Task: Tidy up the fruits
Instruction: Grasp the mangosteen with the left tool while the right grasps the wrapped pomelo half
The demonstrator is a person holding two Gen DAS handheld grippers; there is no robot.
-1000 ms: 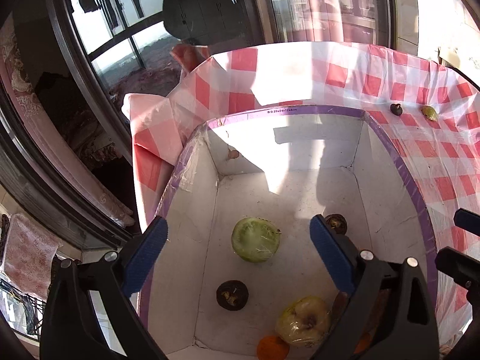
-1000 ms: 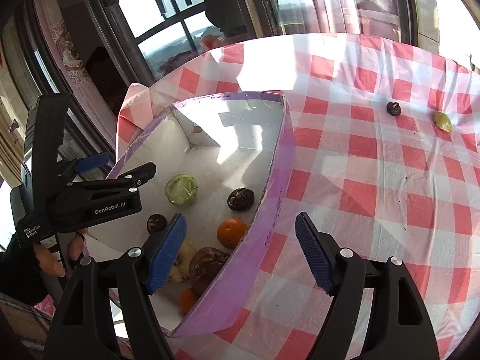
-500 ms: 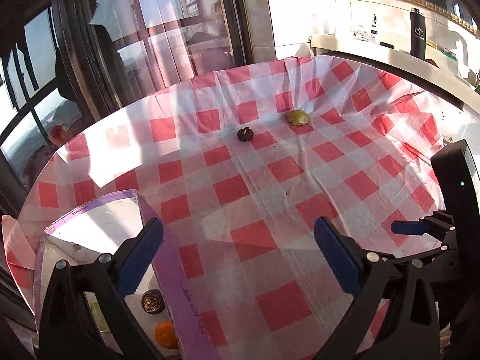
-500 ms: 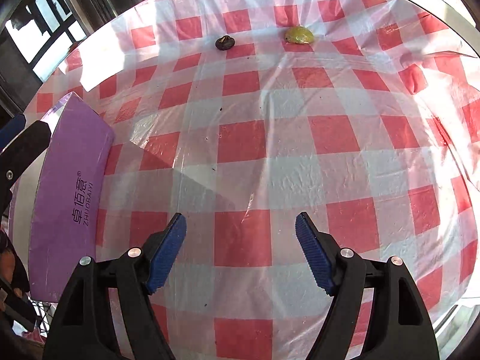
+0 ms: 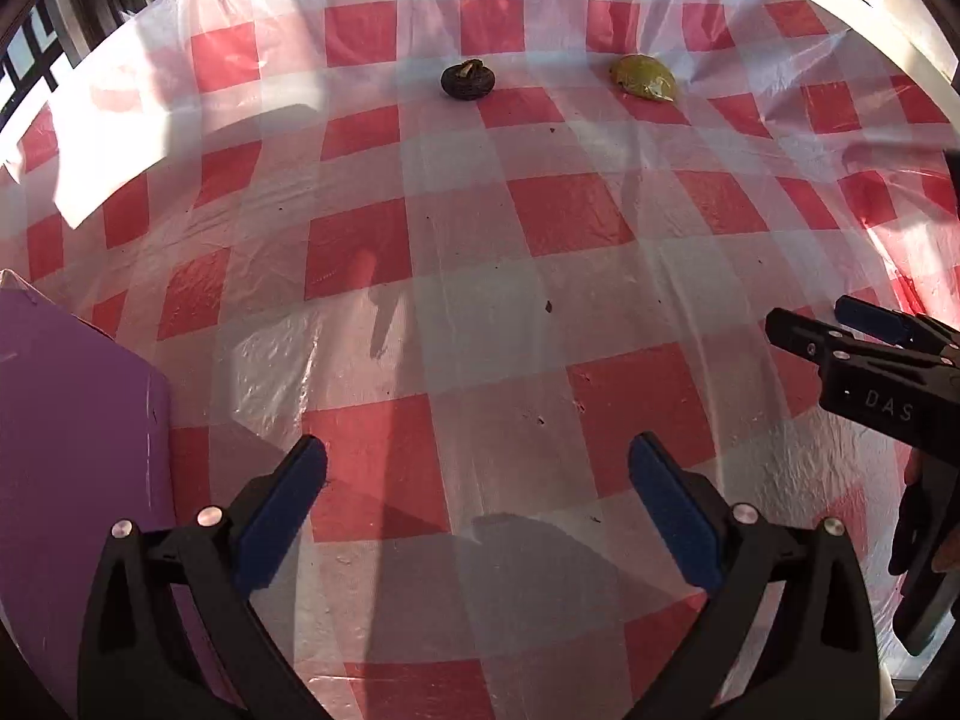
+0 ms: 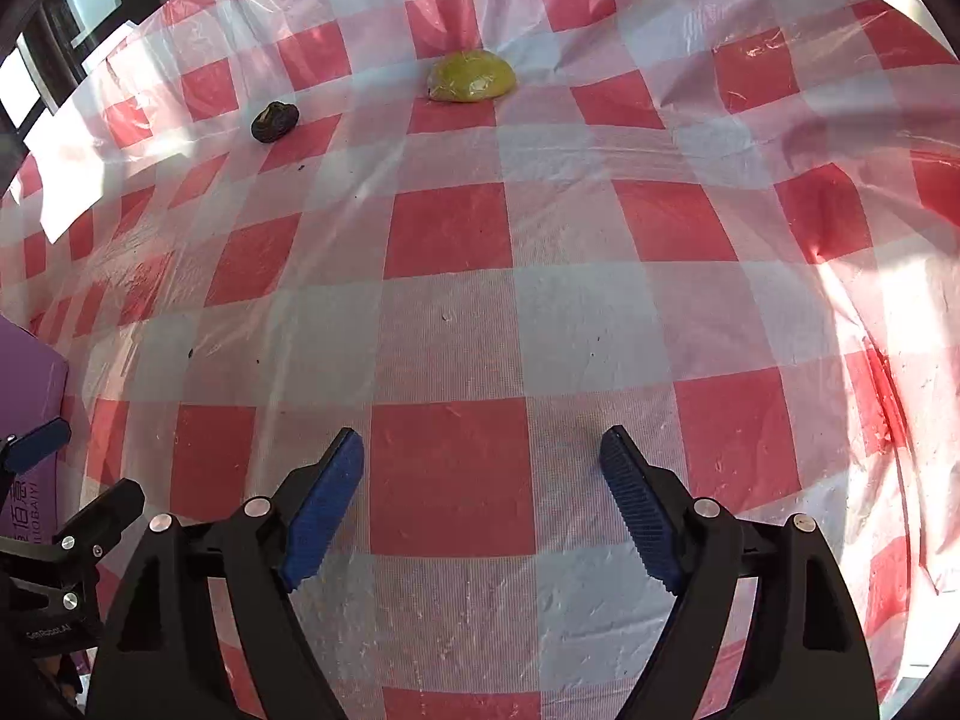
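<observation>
Red-and-white checked plastic cloth (image 5: pixel 564 222) covers the desk, wrinkled and glossy, with sun patches and long shadows across it. Two fruits lie on the cloth at its far side, and the dark round fruit (image 5: pixel 468 81) serves as the landmark. Well to the right of it, apart from it, sits the yellow-green fruit (image 5: pixel 643 78), a flattened lump that looks wrapped in clear film. In the right wrist view the dark round fruit (image 6: pixel 274 120) appears at upper left and the yellow-green fruit (image 6: pixel 472 77) to the right of it and slightly farther back.

Far nearer the camera than the dark fruit, and to its left, the purple box (image 5: pixel 78 438) shows one outer wall at the edge of the left wrist view; a corner of it (image 6: pixel 30 378) shows at the left edge of the right wrist view.

Both claws hang over bare cloth well short of the dark fruit. The left claw (image 5: pixel 477 501) is released, its blue pads spread wide with nothing between them. The right claw (image 6: pixel 483 501) is also released, its jaws opening, and only cloth shows between its pads. From the left wrist view the right claw (image 5: pixel 840 330) shows side-on at the right edge, with part of a hand (image 5: pixel 924 546) below it.
</observation>
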